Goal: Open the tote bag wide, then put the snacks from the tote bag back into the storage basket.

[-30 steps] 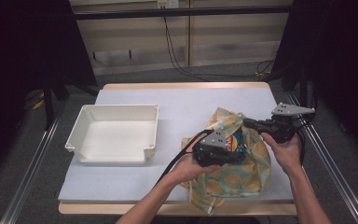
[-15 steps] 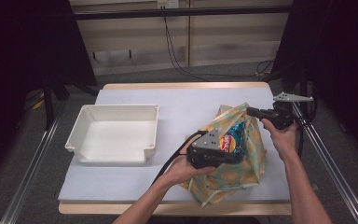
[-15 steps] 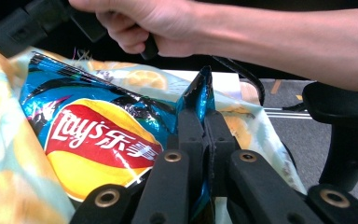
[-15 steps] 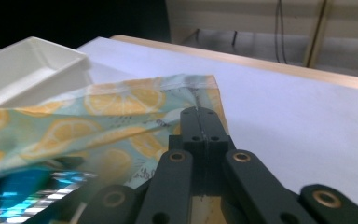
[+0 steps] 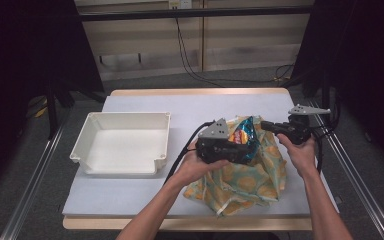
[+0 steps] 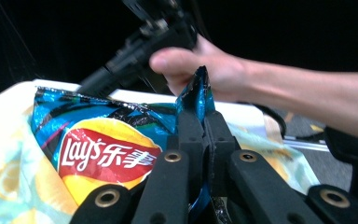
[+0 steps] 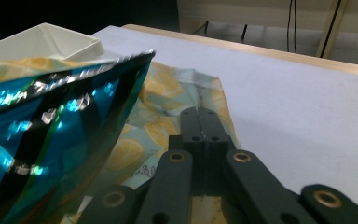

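White table [image 5: 145,192], chip bag [image 6: 107,149] pinched in left gripper [image 6: 204,122]

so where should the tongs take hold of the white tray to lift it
Take the white tray by its out-turned rim on the right-hand wall, coming down from above. It sits open side up with thin upright walls, so one pad can go inside the wall and one outside. That wall is probably also the closest to both hands.

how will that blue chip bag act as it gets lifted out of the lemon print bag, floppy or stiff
Likely light and puffy: the chip bag hangs from one pinched corner in the left gripper without sagging much. Its glossy foil looks slippery, so the grip could slide. The fabric bag lies crumpled, so it will probably drag along unless the right gripper pins it.
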`<act>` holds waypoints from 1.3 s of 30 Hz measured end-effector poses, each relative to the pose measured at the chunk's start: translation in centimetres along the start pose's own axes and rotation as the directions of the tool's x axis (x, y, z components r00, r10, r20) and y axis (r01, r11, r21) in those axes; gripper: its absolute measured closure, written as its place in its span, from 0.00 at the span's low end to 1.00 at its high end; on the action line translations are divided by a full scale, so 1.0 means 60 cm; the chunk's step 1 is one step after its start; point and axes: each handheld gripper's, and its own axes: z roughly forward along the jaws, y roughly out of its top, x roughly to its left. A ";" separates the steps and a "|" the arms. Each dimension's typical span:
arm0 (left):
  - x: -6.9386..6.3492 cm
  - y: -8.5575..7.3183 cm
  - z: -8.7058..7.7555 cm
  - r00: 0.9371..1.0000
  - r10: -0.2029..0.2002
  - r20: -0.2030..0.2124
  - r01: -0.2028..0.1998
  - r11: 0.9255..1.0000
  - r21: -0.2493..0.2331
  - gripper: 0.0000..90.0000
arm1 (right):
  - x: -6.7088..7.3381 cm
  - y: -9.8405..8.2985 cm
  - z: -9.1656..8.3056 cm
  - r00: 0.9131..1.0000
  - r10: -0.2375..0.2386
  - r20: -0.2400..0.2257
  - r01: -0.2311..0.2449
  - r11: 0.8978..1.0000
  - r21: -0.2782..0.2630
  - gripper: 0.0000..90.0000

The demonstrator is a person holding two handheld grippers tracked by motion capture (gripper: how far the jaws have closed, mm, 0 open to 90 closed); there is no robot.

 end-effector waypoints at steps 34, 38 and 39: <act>0.044 0.104 -0.022 0.997 -0.040 -0.064 0.032 0.992 -0.126 0.98 | 0.030 0.009 0.000 0.998 -0.028 -0.053 0.028 1.000 -0.003 1.00; 0.046 0.120 -0.026 0.998 -0.038 -0.056 0.029 0.989 -0.142 0.98 | 0.030 0.006 0.002 0.998 -0.030 -0.057 0.030 1.000 -0.005 1.00; 0.046 0.127 -0.029 0.998 -0.036 -0.060 0.027 0.989 -0.143 0.98 | 0.030 0.006 0.003 0.998 -0.030 -0.056 0.030 1.000 -0.004 1.00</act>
